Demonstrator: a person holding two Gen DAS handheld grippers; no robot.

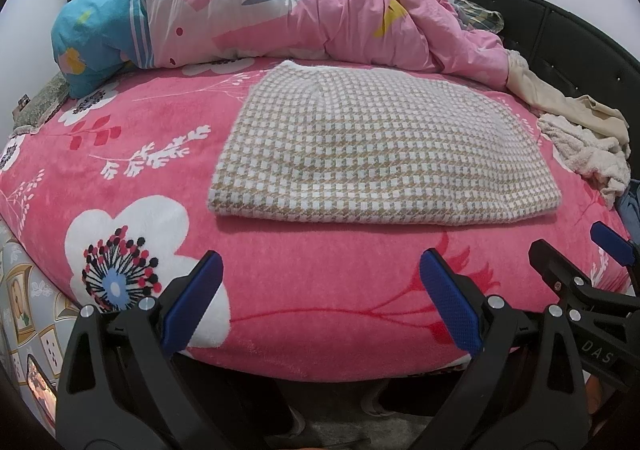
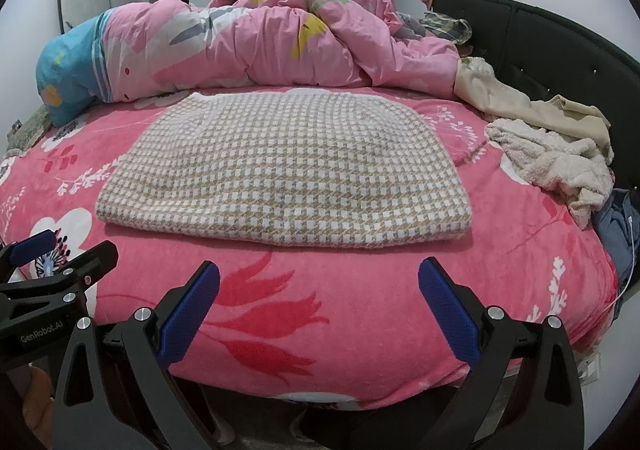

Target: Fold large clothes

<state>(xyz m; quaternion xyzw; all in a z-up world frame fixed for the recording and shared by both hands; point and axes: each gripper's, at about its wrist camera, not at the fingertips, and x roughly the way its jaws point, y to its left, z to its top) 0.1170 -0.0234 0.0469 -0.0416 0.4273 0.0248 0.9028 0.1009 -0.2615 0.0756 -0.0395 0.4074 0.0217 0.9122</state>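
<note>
A folded beige-and-white houndstooth garment [image 1: 376,146] [image 2: 288,174] lies flat on the pink flowered bedspread [image 1: 168,154] [image 2: 360,306], in the middle of both views. My left gripper [image 1: 320,266] hovers open above the bed's near edge, short of the garment's folded front edge, with nothing between its blue pads [image 1: 192,306]. My right gripper [image 2: 319,274] is open too, at the same near edge, and holds nothing. In the left wrist view the right gripper [image 1: 576,250] shows at the right side. The left gripper [image 2: 64,250] appears at the left side of the right wrist view.
A bunched pink and blue duvet [image 1: 280,10] [image 2: 240,42] fills the far side of the bed. Cream and beige clothes [image 1: 580,142] [image 2: 552,158] are heaped at the right by the black headboard [image 1: 560,22] [image 2: 532,34]. A blue garment [image 2: 620,230] hangs at the right edge.
</note>
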